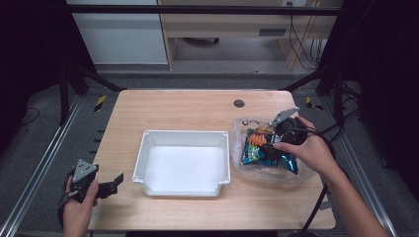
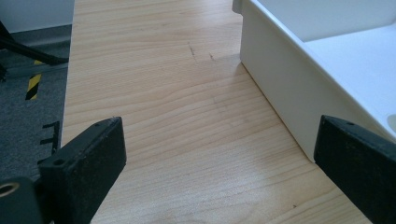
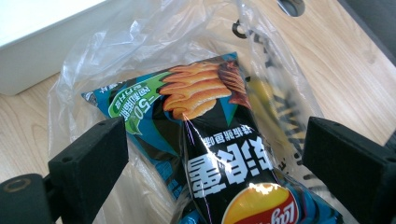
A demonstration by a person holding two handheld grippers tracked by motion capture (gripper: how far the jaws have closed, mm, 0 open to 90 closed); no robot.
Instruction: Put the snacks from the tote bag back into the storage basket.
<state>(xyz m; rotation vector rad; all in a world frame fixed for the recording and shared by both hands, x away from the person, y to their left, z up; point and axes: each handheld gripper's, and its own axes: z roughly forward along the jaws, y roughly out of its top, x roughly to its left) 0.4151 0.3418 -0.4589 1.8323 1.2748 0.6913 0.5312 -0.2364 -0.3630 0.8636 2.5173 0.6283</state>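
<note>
The wooden desk (image 1: 197, 106) carries everything. At its middle, nearer the front edge, sits a white tray (image 1: 143, 155), open side up. Toward the right edge lies a clear plastic bag (image 1: 240, 127), crumpled and loosely spread, just beside the tray's right wall without clearly touching it. Inside it lies a dark blue and black chip packet (image 1: 254, 150) with orange chips printed on it; in the right gripper view the packet (image 3: 205, 121) lies under the wrinkled film of the bag (image 3: 93, 70).

The right hand-held gripper (image 1: 267, 132) hovers over the bag, its jaws spread wide on either side of the packet and gripping nothing. The left hand-held gripper (image 1: 117, 181) rests at the desk's front left corner, its jaws also wide apart and empty, pointing toward the tray's left wall (image 2: 280, 88).
</note>
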